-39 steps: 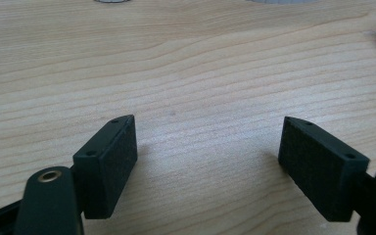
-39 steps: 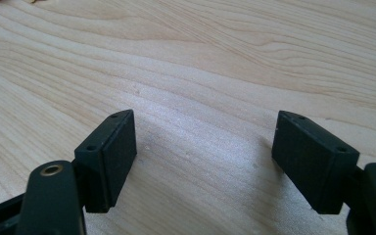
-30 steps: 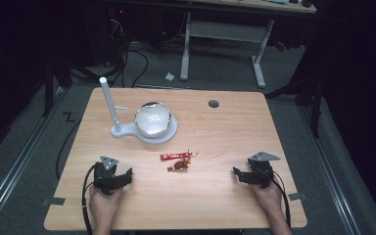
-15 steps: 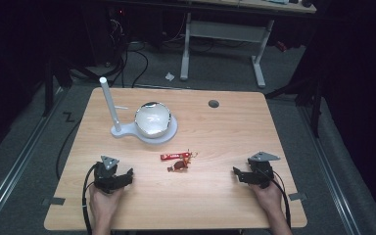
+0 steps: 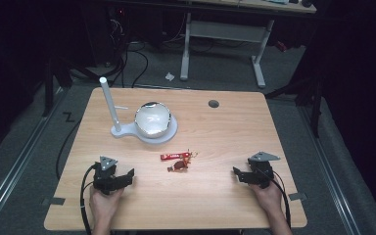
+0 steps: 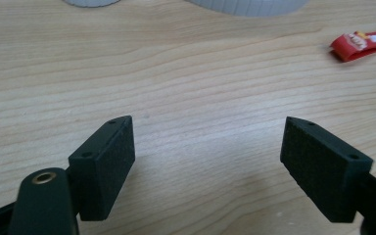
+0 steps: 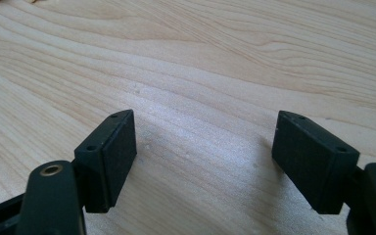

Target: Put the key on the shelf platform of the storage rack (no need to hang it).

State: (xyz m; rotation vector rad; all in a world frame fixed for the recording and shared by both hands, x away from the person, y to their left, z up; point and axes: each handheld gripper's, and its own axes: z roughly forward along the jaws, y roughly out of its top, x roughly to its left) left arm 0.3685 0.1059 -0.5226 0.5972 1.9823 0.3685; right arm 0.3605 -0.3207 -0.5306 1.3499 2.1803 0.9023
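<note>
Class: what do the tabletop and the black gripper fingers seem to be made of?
Pale wooden tabletop: wood or wood-look laminate, matt, with flowing grain lines that show in both gripper views. Black gripper fingers: probably plastic faced with matt, finely textured rubbery pads, judging by the grainy surface and screw holes.

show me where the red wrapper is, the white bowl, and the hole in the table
red wrapper [image 5: 175, 156], high view, middle of the strip.
white bowl [image 5: 152, 119], high view, inside of the bowl.
table hole [image 5: 213, 104], high view, its dark centre.
</note>
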